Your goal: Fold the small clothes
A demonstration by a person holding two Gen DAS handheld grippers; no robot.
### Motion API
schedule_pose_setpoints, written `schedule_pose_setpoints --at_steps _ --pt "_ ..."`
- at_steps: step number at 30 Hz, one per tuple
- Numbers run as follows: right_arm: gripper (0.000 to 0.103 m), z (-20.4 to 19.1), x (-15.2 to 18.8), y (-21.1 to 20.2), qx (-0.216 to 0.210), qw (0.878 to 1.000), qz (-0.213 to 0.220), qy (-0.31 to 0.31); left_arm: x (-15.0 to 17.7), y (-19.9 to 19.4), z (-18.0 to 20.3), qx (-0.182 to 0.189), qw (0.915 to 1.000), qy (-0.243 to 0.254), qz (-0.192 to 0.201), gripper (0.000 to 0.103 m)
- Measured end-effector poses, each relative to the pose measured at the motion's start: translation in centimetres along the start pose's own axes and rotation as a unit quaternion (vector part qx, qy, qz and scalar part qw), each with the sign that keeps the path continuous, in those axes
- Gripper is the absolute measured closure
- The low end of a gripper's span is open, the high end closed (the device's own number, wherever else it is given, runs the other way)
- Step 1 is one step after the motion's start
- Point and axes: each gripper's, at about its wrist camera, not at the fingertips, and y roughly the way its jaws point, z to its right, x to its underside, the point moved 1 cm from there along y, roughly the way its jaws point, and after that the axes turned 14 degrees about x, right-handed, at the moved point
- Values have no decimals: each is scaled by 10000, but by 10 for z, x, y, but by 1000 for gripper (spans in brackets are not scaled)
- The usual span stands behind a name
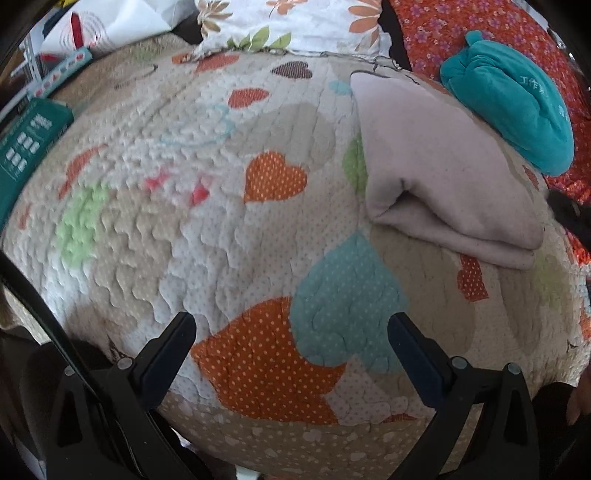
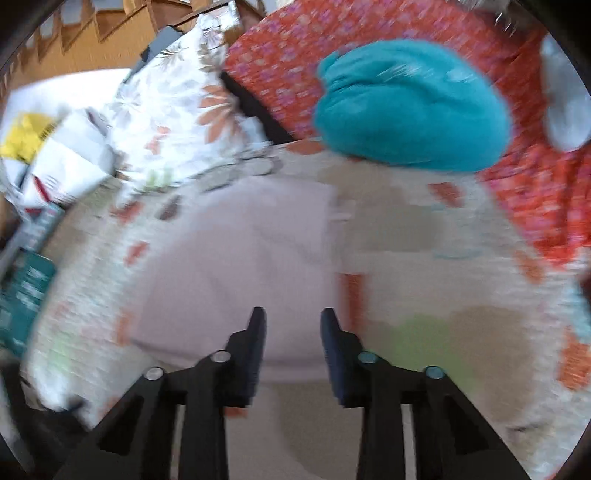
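A folded pale pink garment lies on the heart-patterned quilt at the right of the left wrist view. A teal garment lies bunched just behind it. My left gripper is open and empty, above the quilt, well short and left of the pink garment. In the blurred right wrist view the pink garment lies under and ahead of my right gripper, which is open with a narrow gap and holds nothing. The teal garment lies ahead of it, to the right.
A red floral cloth covers the back right. A white floral pillow lies at the back. A teal box and bags sit at the left edge. A white object lies on the red cloth.
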Motion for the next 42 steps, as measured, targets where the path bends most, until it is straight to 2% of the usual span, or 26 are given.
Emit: schedule_pose_setpoints --at_steps 3,4,5,8,10,11,12,13,14,15,16,17,18,20,22,24,25,27,30,32,36,37,38,40,42 --pt "77 -22 -13 35 -1183 9910 -611 102 -2 -4 -6 34 10000 -81 21 0" --pt "78 -31 -13 51 -1666 9816 -906 205 -3 -6 -9 47 9999 -117 38 0" --pt "79 -39 -13 64 -2123 9694 -1171 379 -4 -8 -12 74 9998 -170 65 0" --pt "79 -56 -8 89 -2973 9357 -1646 951 -7 -11 -25 134 9991 -386 91 0" --pt "79 -71 3 110 -3572 9032 -2086 1149 -9 -13 -33 204 9984 -523 91 0" --pt "79 -78 12 118 -3605 8972 -2277 1154 -9 -15 -37 235 9980 -575 107 0" --pt "82 -85 26 126 -3470 8971 -2503 1101 -10 -17 -40 262 9976 -631 130 0" --pt "90 -89 38 131 -3430 8955 -2628 1066 -11 -19 -44 287 9971 -688 152 0" --pt "96 -89 49 132 -3524 8889 -2702 1126 -12 -20 -48 312 9966 -737 171 0" --pt "99 -89 61 134 -3599 8769 -2971 1148 -13 -21 -51 340 9961 -792 197 0" --pt "103 -91 65 131 -3474 8819 -3024 1005 -14 -22 -55 367 9955 -843 216 0" --pt "102 -93 64 124 -3298 8933 -2954 768 -15 -22 -57 380 9953 -861 213 0" --pt "94 -95 60 112 -3244 9000 -2857 558 -15 -22 -59 397 9952 -874 216 0" --pt "94 -99 40 78 -3596 8989 -2482 335 -16 -23 -62 428 9950 -867 242 0" --pt "91 -103 18 58 -3648 9064 -2124 156 -18 -24 -62 457 9951 -839 265 0" --pt "74 -103 -10 52 -3504 9190 -1803 157 -20 -25 -60 502 9948 -828 311 0" --pt "70 -104 -23 58 -3343 9271 -1683 184 -21 -26 -59 525 9947 -818 334 0" --pt "69 -108 -40 81 -3094 9343 -1755 236 -22 -26 -57 558 9949 -769 342 0" --pt "70 -123 -55 127 -2812 9380 -2017 189 -23 -25 -53 621 9952 -686 322 0" --pt "77 -131 -71 152 -2971 9307 -2108 340 -24 -24 -51 651 9953 -646 316 0" --pt "76 -123 -114 194 -2819 9352 -2020 720 -29 -18 -47 701 9958 -532 261 0" --pt "76 -120 -122 205 -2666 9396 -1999 779 -30 -16 -47 711 9958 -523 253 0" --pt "75 -116 -134 216 -2312 9500 -1933 816 -31 -14 -47 710 9958 -519 241 0" --pt "76 -102 -146 230 -1853 9612 -1823 925 -33 -10 -47 682 9963 -493 199 0" --pt "76 -77 -155 239 -1770 9598 -1748 1299 -33 -7 -49 657 9966 -478 163 0"
